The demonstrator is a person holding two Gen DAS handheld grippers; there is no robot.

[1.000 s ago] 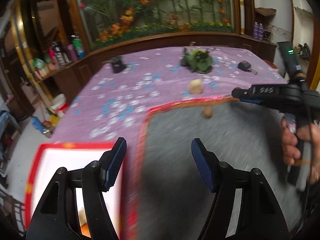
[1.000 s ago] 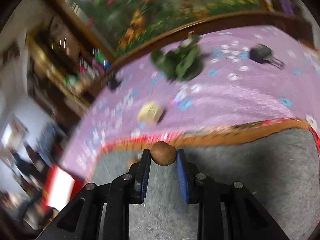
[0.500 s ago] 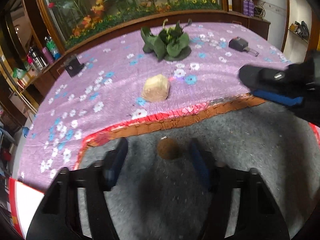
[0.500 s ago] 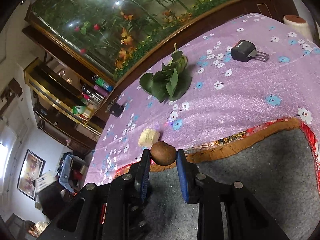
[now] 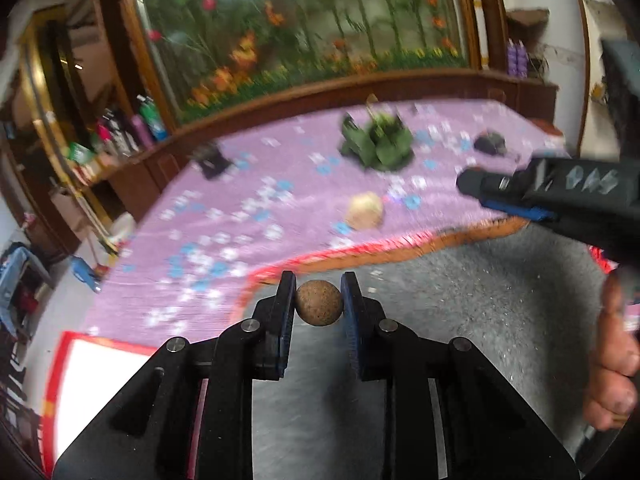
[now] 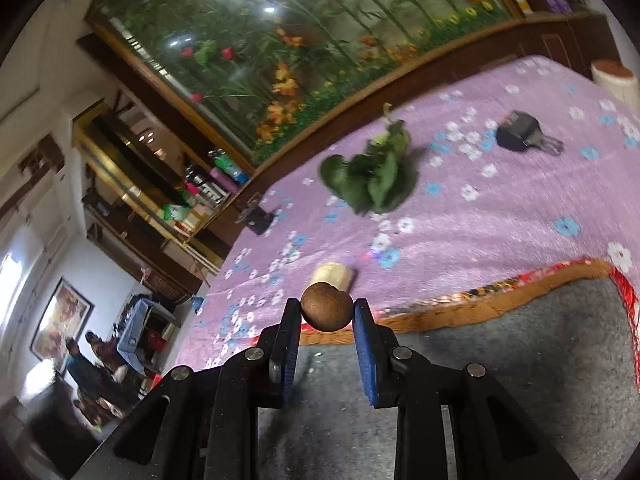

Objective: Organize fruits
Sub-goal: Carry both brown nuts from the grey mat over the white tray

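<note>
A small round brown fruit (image 5: 319,308) sits between the blue pads of my left gripper (image 5: 319,303), whose jaws are closing and press on it, just above the grey mat (image 5: 480,300). A second, darker brown fruit (image 6: 326,312) is held in my right gripper (image 6: 326,317), shut on it above the mat's (image 6: 520,360) far edge. In the left wrist view the right gripper (image 5: 476,192) reaches in from the right, with a hand (image 5: 612,360) below it. A pale yellow fruit (image 5: 365,210) (image 6: 334,276) lies on the purple flowered cloth (image 5: 240,208) beyond the mat.
A bunch of green leaves (image 5: 378,144) (image 6: 372,176) lies farther back on the cloth. A black key fob (image 6: 520,134) sits at the right and a small black object (image 6: 256,218) at the left. A white tray with a red rim (image 5: 64,344) lies at the lower left.
My left gripper moved up to the brown fruit on the mat and its jaws came together on it. The right gripper kept its fruit and hardly moved.
</note>
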